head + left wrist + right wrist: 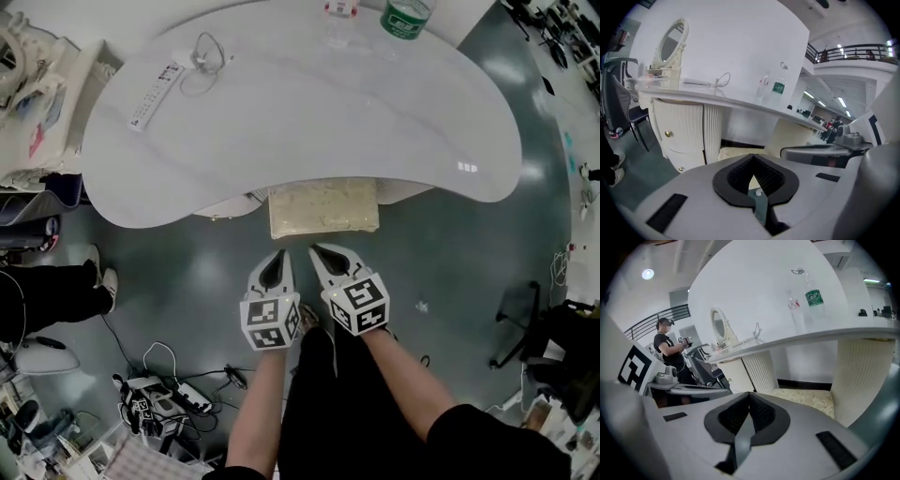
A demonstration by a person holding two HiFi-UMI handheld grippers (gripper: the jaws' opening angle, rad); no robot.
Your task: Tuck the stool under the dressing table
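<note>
Stool [323,208]: a cream seat cushion with a faint floral pattern. It sits in the knee gap of the dressing table, mostly under the top, with its front edge showing past the rim. Its legs are hidden.
Task state: the stool looks tucked in, or very nearly.
How it would handle: the padding looks soft and would give under a pinch. The frame beneath is probably stiff. It likely slides easily on the smooth floor and is not heavy.
Where to hold: the firm front edge of the seat, one tongs toward each corner, pushing level so it does not twist against the side pedestals.
Left tongs [277,258]: jaws fully together, nothing between them. They are raised over the floor, pointing at the stool's front edge but apart from it.
Right tongs [323,255]: also fully closed and empty, just beside the left tongs, clear of the stool.
Surface [309,122]: a white, kidney-shaped top on ribbed cream pedestals with small brass knobs.
On the surface: a clear bottle with a green label [405,17] at the far edge and a white power strip with a looped cable [155,96] at the left. The left gripper view shows an oval mirror [670,44].
Floor [187,272]: dark grey-green and glossy, with cables at lower left.
</note>
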